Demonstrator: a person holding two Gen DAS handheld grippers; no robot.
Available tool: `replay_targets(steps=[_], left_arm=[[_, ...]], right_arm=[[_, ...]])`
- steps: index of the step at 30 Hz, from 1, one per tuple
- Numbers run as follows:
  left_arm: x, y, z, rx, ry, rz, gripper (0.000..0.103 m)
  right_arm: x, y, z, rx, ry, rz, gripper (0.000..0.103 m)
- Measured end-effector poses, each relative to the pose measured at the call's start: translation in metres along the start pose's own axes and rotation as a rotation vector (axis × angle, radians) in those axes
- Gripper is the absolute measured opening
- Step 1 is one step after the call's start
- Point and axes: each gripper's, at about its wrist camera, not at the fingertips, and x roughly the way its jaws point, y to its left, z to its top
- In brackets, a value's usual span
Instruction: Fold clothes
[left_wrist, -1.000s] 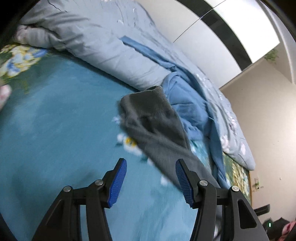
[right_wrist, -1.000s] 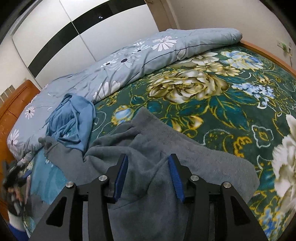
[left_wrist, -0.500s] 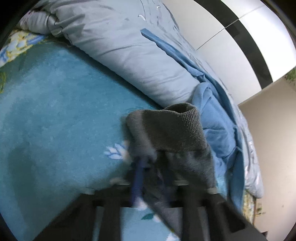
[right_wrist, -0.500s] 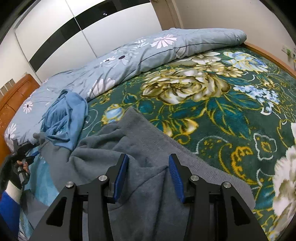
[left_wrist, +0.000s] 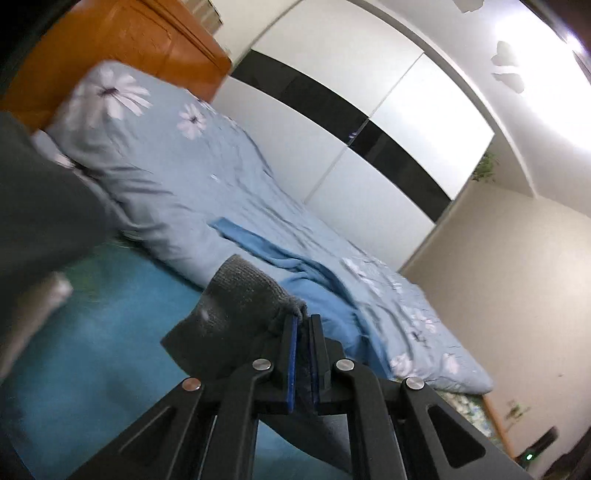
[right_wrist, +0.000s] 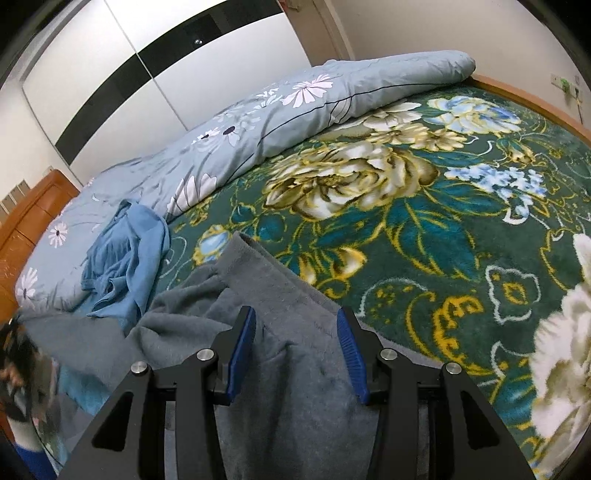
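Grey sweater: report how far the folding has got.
Done: nothing looks folded; the grey sweater lies rumpled on the floral blanket. In hand: the left gripper is shut on the sweater's ribbed cuff, holding it off the bed, while the right gripper hangs open over the body. Left: the folds themselves, and the crumpled blue garment.

Our left gripper (left_wrist: 303, 325) and right gripper (right_wrist: 295, 332) share one build: matte black angular arms with triangular cutouts. Round silver screws dot the joints, and we see ridged blue pads (right_wrist: 242, 350) lining each finger.
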Motion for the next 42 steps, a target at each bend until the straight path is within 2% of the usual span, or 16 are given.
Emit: replay_targets(steps=[7,12,15,18,25,30,32,34,37,40,42], left_arm=[[-0.023,0.059,-0.039,-0.052,0.079,0.158,0.006],[-0.036,0.090,-0.061,-0.108,0.122,0.211,0.006],[-0.039,0.087,-0.068,-0.085,0.130,0.231,0.006],[-0.037,0.085,-0.069,-0.071,0.137,0.236,0.006],[-0.034,0.081,-0.067,-0.048,0.153,0.239,0.006],[-0.032,0.081,-0.070,-0.034,0.162,0.245,0.006],[-0.032,0.083,-0.072,-0.041,0.166,0.244,0.006],[-0.033,0.085,-0.073,-0.046,0.172,0.245,0.007],[-0.031,0.085,-0.076,-0.052,0.178,0.245,0.007],[-0.031,0.083,-0.076,-0.052,0.180,0.244,0.007],[-0.032,0.083,-0.075,-0.056,0.178,0.242,0.007]], right_arm=[[0.016,-0.012,0.012,0.018,0.051,0.007,0.047],[0.033,-0.001,0.038,-0.046,0.131,0.065,0.047],[0.053,0.015,0.050,-0.098,0.179,0.058,0.047],[0.072,0.027,0.058,-0.126,0.219,0.060,0.047],[0.095,0.042,0.066,-0.128,0.247,0.114,0.047],[0.081,0.047,0.059,-0.132,0.250,0.246,0.047],[0.075,0.049,0.053,-0.141,0.261,0.305,0.039],[0.074,0.053,0.046,-0.170,0.290,0.299,0.034],[0.080,0.062,0.042,-0.221,0.303,0.212,0.034],[0.091,0.064,0.049,-0.185,0.295,0.177,0.036],[0.096,0.061,0.054,-0.126,0.281,0.191,0.033]])
